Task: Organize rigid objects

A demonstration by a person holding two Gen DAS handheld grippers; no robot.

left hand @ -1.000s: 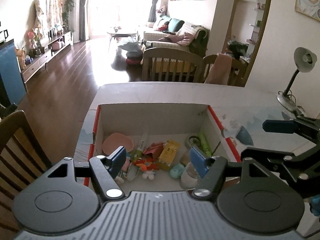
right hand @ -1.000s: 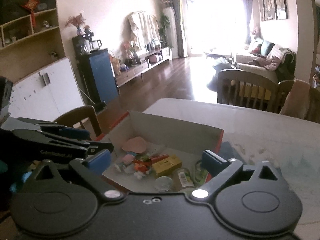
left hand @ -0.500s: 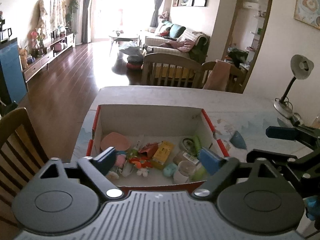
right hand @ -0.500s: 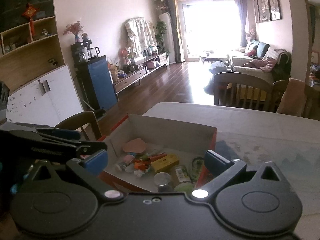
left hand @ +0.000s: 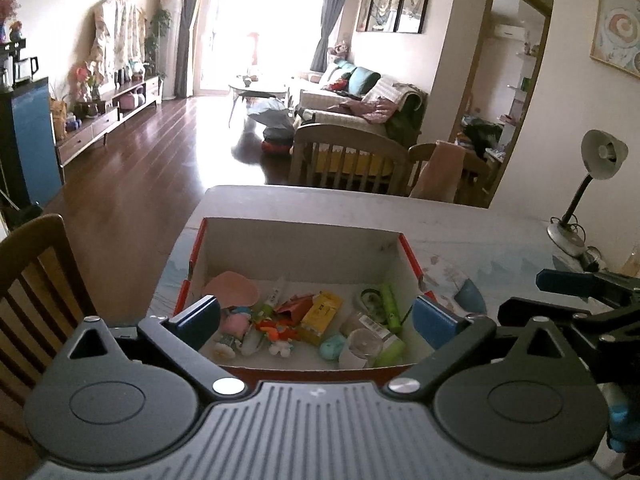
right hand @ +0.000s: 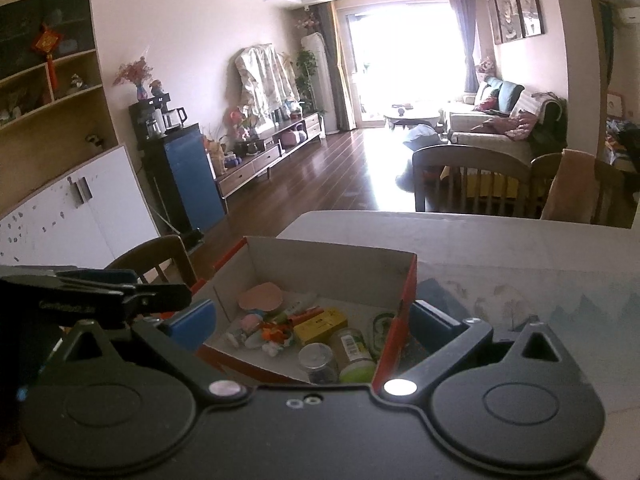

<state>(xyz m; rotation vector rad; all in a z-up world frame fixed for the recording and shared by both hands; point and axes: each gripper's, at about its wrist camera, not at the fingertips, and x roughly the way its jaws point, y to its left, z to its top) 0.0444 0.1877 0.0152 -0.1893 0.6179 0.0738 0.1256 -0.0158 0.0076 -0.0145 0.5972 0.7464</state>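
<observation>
Both the left gripper (left hand: 316, 318) & right gripper (right hand: 310, 318) are wide open w/ nothing held, the toys & bottles sit inside the cardboard box (left hand: 296, 240) on the table, so a low swing could bump its wall.

One cardboard box (left hand: 296, 236) stands on the table (left hand: 480, 224). Inside the box lie one pink heart-shaped piece (left hand: 232, 290), one yellow packet (left hand: 322, 312), two green tubes (left hand: 390, 306), one clear jar (left hand: 362, 346) and one teal ball (left hand: 332, 347). Beyond the box stand two wooden chairs (left hand: 348, 160) and, at its right, one desk lamp (left hand: 592, 184).
</observation>
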